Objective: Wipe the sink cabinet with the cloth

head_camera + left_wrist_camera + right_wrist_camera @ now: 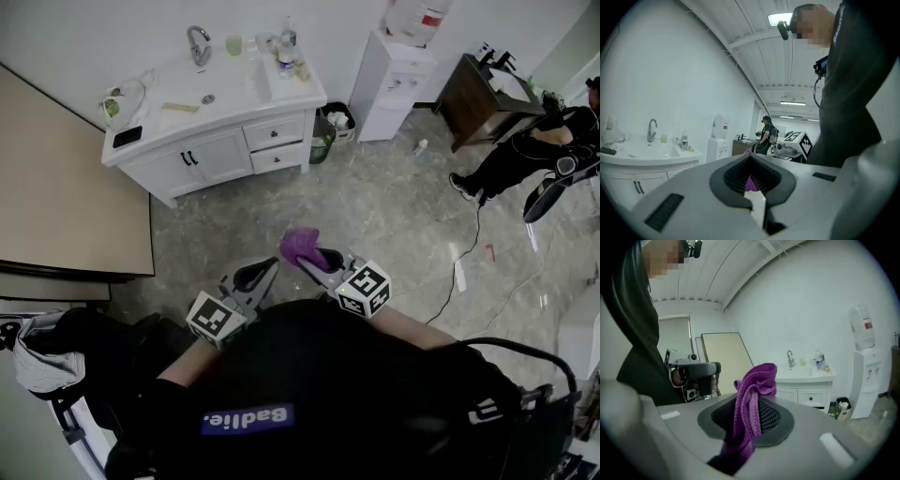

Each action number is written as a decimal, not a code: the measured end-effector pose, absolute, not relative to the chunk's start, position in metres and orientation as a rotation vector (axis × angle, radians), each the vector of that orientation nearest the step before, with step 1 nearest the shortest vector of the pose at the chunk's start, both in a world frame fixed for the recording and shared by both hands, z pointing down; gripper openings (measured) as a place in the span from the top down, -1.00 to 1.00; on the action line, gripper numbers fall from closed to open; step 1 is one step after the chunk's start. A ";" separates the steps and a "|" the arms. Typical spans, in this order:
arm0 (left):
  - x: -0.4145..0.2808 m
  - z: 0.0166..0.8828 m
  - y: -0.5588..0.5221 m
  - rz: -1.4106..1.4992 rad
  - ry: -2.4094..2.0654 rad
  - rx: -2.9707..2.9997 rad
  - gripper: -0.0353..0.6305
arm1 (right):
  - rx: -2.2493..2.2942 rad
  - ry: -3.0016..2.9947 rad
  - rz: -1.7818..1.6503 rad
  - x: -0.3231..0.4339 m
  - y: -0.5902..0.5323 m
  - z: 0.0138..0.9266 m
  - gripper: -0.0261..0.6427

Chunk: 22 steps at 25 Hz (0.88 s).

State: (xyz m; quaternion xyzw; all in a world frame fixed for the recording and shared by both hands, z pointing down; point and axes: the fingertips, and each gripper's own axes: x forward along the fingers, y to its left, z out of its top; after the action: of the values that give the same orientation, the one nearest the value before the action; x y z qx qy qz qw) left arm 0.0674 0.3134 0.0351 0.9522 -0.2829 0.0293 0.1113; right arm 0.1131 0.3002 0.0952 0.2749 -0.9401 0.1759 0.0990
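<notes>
Purple cloth (752,399) is bunched in the right gripper (317,260). Its jaws are clamped on the fabric, with folds rising above the tips and a tail trailing down between the pads. The left gripper (266,268) is held just beside it at 9 o'clock. Its jaws are drawn together to a thin slit and grip nothing; a sliver of purple shows beyond them.

Both tools are close in front of the person's dark torso, above the marbled floor (375,216). The white sink cabinet (220,155) stands well apart from them at 11 o'clock, against the wall. A faucet (198,44) rises at the back of its top, a bottle (285,64) stands toward the 2 o'clock end, and a dark phone (127,137) lies near the 8 o'clock corner. A waste bin (328,131) sits just beside the cabinet's right end, and a water dispenser (391,84) stands beyond it at 1 o'clock. Another person (525,150) in black is at 2 o'clock.
</notes>
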 end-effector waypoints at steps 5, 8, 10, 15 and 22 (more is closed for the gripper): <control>0.069 0.033 0.318 0.097 -0.833 2.790 0.93 | 0.821 -2.781 0.524 0.118 0.304 0.094 0.68; 0.073 0.033 0.317 0.093 -0.839 2.794 0.93 | 0.825 -2.779 0.528 0.123 0.304 0.095 0.68; 0.074 0.033 0.316 0.095 -0.842 2.795 0.93 | 0.824 -2.779 0.533 0.125 0.303 0.096 0.68; 0.084 0.034 0.312 0.107 -0.855 2.796 0.93 | 0.819 -2.792 0.563 0.135 0.299 0.098 0.68; 0.104 0.033 0.299 0.139 -0.893 2.787 0.93 | 0.816 -2.811 0.588 0.158 0.284 0.100 0.68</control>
State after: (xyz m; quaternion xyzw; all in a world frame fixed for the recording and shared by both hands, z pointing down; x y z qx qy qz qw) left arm 0.1035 0.2987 0.0334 0.9459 -0.3030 0.0472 0.1057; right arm 0.1584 0.2839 0.0997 0.2726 -0.9387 0.1962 0.0779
